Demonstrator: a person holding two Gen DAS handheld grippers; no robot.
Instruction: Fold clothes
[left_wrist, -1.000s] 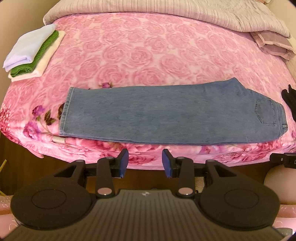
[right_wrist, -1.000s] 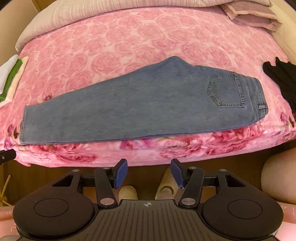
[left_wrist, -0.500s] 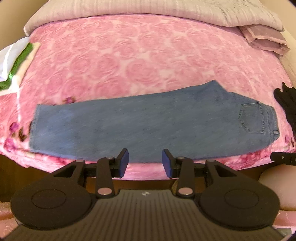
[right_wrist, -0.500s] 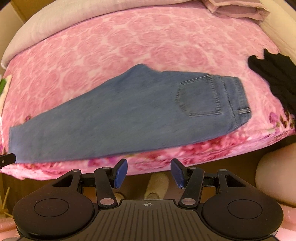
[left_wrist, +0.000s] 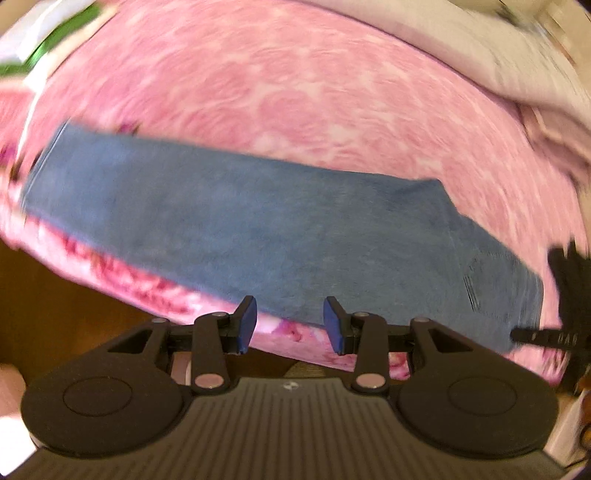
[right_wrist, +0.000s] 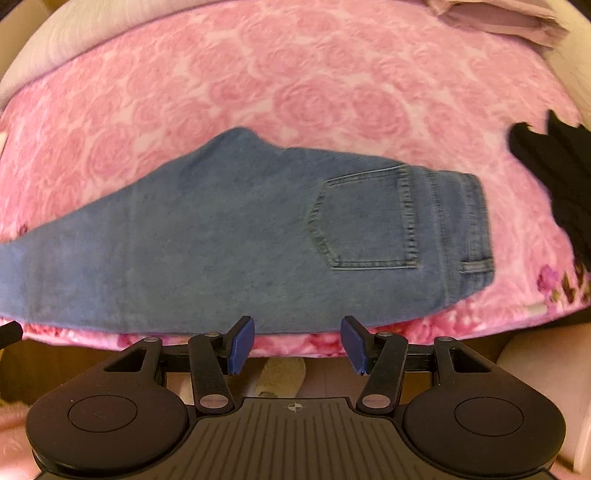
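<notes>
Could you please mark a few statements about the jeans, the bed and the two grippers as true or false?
1. The jeans lie flat on the pink blanket. True.
2. The right gripper is shut on the waistband. False: it is open and holds nothing.
3. A back pocket faces up. True.
4. The left gripper holds the leg hem. False: it is open, short of the jeans.
5. A black garment lies beyond the waistband end. True.
</notes>
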